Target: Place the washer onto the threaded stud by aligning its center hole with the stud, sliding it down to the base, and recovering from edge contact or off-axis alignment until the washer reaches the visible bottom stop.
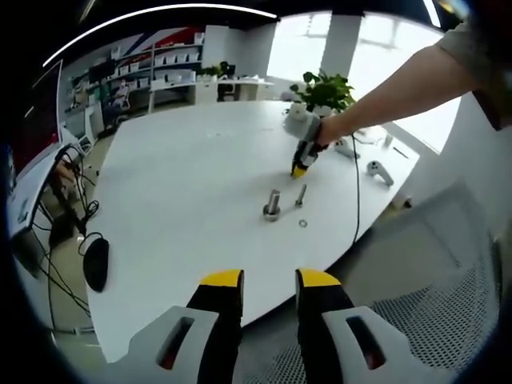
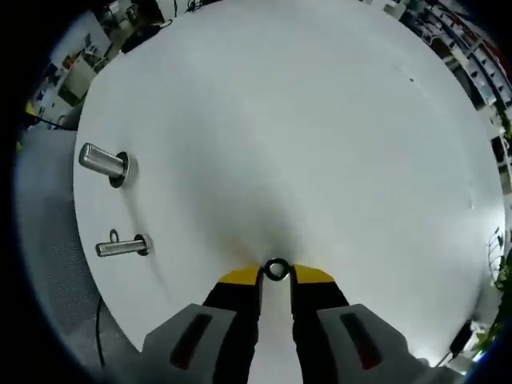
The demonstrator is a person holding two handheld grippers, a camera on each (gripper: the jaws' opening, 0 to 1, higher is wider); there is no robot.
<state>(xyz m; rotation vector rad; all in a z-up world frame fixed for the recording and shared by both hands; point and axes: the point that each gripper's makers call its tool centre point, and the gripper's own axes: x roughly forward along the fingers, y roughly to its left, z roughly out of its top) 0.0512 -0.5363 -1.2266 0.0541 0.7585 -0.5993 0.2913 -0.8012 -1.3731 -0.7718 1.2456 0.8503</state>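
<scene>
Right gripper jaws clamped on washer at tips; left gripper jaws apart.

This is an open-plan office. A large white tabletop stands among white shelving stacked with boxes, with desks and monitors at the back, a potted plant, a mesh office chair and bright windows behind.
</scene>
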